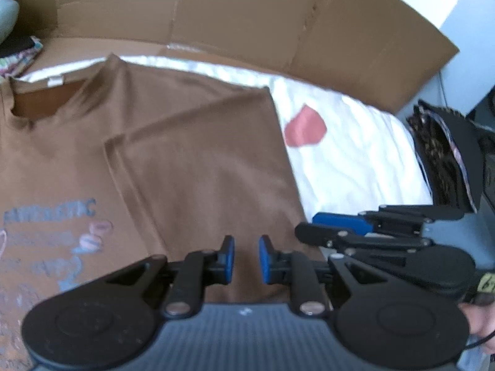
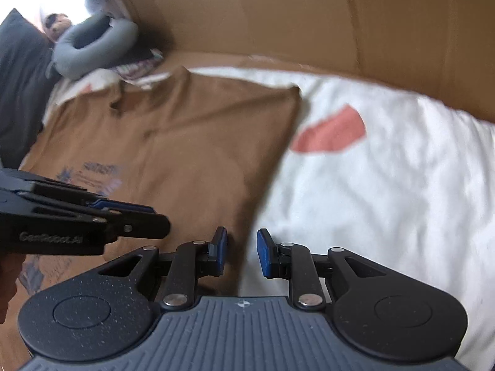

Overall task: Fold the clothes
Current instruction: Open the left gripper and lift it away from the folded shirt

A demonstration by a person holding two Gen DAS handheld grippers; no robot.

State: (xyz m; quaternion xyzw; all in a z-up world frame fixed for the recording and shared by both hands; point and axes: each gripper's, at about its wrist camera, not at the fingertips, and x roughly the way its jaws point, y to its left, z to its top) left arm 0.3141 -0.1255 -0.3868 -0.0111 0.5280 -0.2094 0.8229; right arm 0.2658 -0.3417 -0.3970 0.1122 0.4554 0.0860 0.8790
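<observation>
Looking along the left gripper (image 1: pixel 246 258), the brown T-shirt (image 1: pixel 191 167) lies flat on a white bedsheet (image 1: pixel 355 160), its neckline (image 1: pixel 46 102) toward the upper left with a small white label at the collar. One sleeve side is folded over the body, so a hemmed edge runs diagonally across the chest. A pale blue and pink print (image 1: pixel 52 232) shows on the shirt's front at the left. This gripper's blue pads (image 1: pixel 229 256) stand a little apart with only cloth seen beyond the gap; nothing is pinched between them. Just to its right, the right gripper (image 1: pixel 337 225) reaches in from the side, over the shirt's right edge; from here I cannot tell how its jaws stand. A red patch (image 1: pixel 304 126) marks the sheet beside the shirt. Flattened cardboard (image 1: pixel 247 9) stands behind the bed, and a dark patterned bundle (image 1: pixel 442 154) sits at the far right.

From the right wrist view, the right gripper (image 2: pixel 241 255) hovers over the shirt's (image 2: pixel 173 142) right edge, where brown cloth meets the bedsheet (image 2: pixel 386 185). Its blue pads (image 2: pixel 264 253) are spread slightly with nothing gripped. The left gripper (image 2: pixel 136 213) comes in from the left above the shirt's print (image 2: pixel 102 170). A grey ring-shaped pillow (image 2: pixel 92 46) lies at the upper left, beside a dark cushion (image 2: pixel 18 86). The red patch (image 2: pixel 332 131) and the cardboard (image 2: pixel 309 15) appear again.
</observation>
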